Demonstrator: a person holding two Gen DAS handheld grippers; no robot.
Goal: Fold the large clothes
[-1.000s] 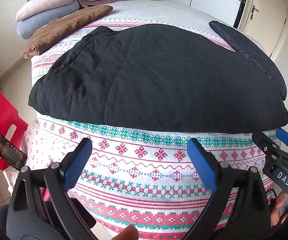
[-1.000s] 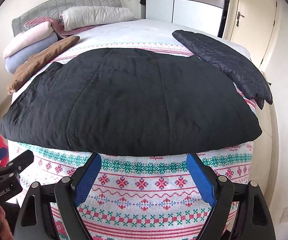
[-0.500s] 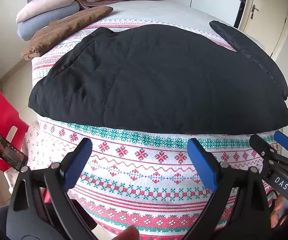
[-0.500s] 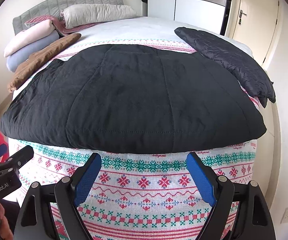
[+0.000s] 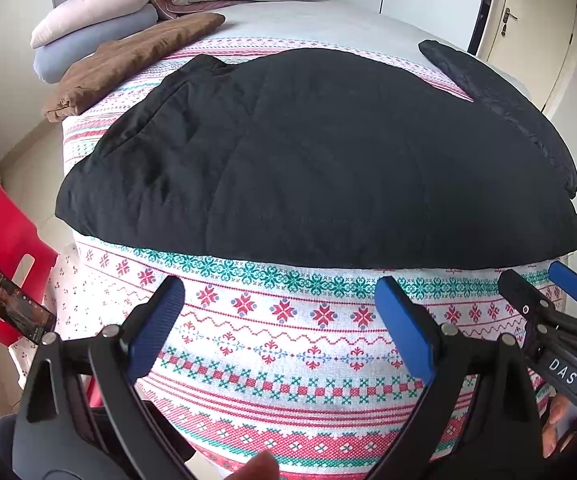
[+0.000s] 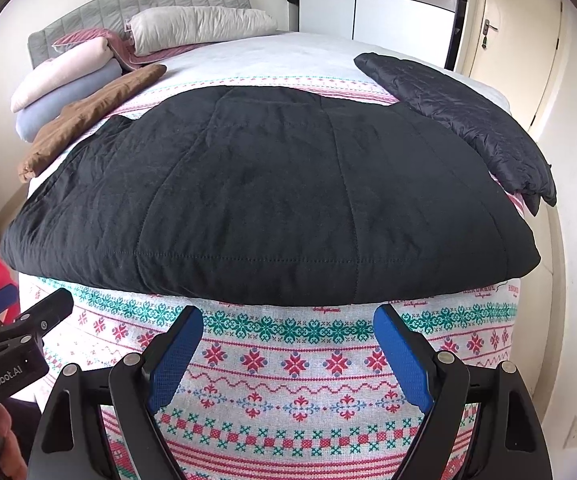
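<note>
Left gripper (image 5: 280,328), black frame with blue pads: its fingers (image 5: 158,320) are standing wide apart, released, grasping and touching nothing. Right gripper (image 6: 288,356), same build: its fingers (image 6: 402,356) are likewise spreading wide and empty. Both are hovering over the foot edge of the white patterned bedspread with red and green cross-stitch motifs (image 6: 288,364). The large black quilted garment (image 6: 256,200) is lying flat on the bed, its near hem running just beyond the fingertips toward twelve o'clock, apart from them. A second dark quilted jacket (image 6: 468,120) is lying at two o'clock, a folded brown garment (image 5: 128,60) at ten o'clock.
</note>
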